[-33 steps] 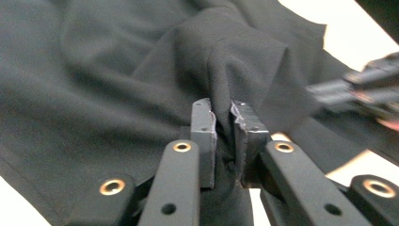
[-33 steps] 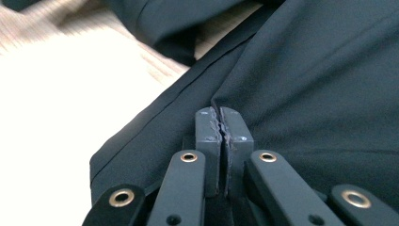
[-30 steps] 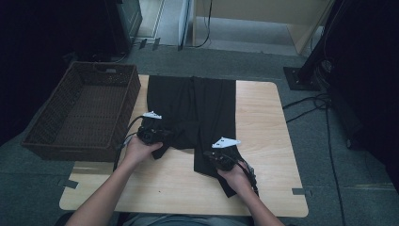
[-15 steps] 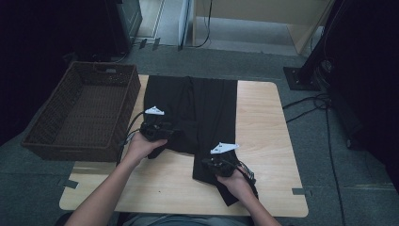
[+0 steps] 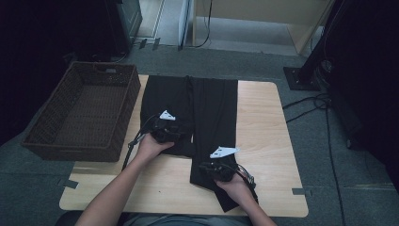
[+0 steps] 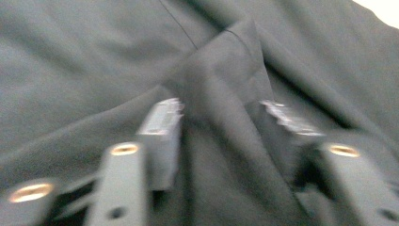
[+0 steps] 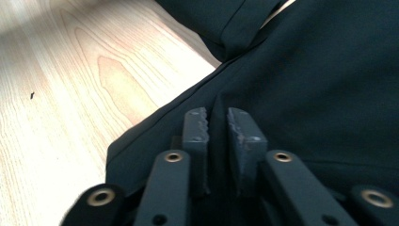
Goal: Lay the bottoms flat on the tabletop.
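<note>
Black trousers (image 5: 211, 108) lie flat on the wooden table (image 5: 268, 122), legs toward the person. My left gripper (image 5: 175, 133) rests on the left leg near its hem. In the left gripper view a raised fold of the cloth (image 6: 235, 70) runs between the jaws (image 6: 225, 113); they have just been closing, and the pads (image 6: 162, 125) stand apart from it. My right gripper (image 5: 207, 168) sits on the right leg's lower edge. Its jaws (image 7: 217, 120) have just been opening, with a thin crease of cloth in the narrow gap between the pads (image 7: 195, 127).
A dark wicker basket (image 5: 84, 108) stands against the table's left side. Bare wood (image 7: 70, 94) lies left of the right trouser leg and along the table's right side. Cables (image 5: 310, 101) trail on the carpet at the right.
The left hand has shifted a little to the right over the trouser leg. The right hand has stayed on the lower part of the right leg.
</note>
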